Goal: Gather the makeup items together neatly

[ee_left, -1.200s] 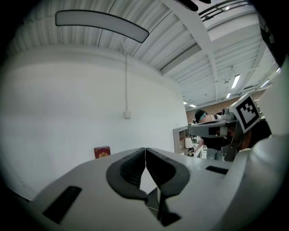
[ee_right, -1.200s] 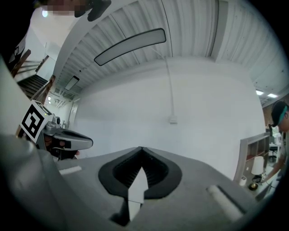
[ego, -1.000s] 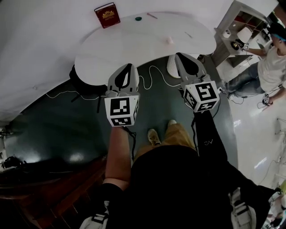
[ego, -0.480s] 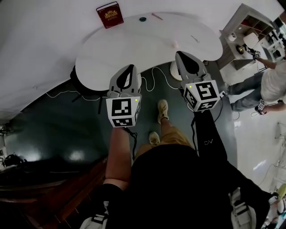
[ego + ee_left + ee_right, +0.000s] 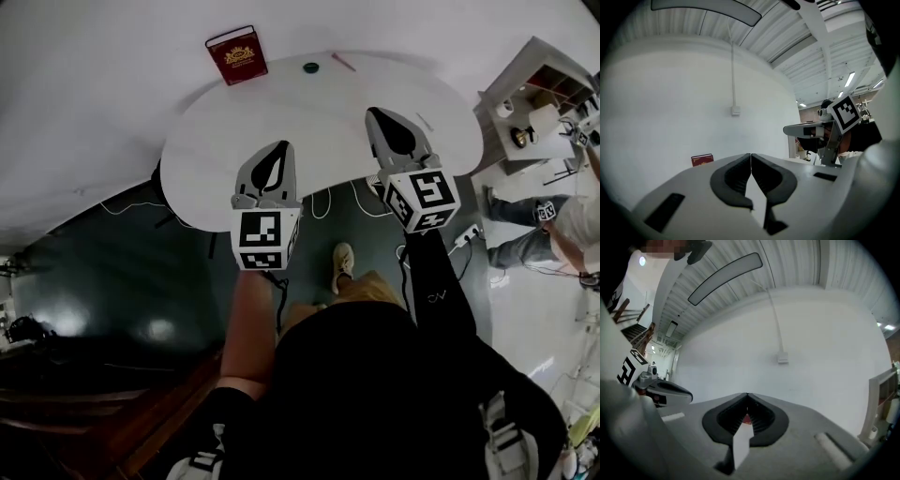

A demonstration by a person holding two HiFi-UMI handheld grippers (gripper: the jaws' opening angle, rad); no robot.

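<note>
Jaws of the left gripper and right gripper are pressing together on nothing, hovering over the white table's near edge. Across the table, a teal pot and pink stick are lying near its far edge, beside a red book.

- left gripper, right gripper: pale grey moulded plastic shells, black rubbery jaw pads
- black-and-white square-marker cube at the rear of the left one, matching cube on the right
- thin black cable off the left cube's underside
- long black sleeve on the right arm with small white print; left sleeve short
- black top, mustard-tan trousers, pale lace-up shoe
- grey harness strap with buckle
</note>
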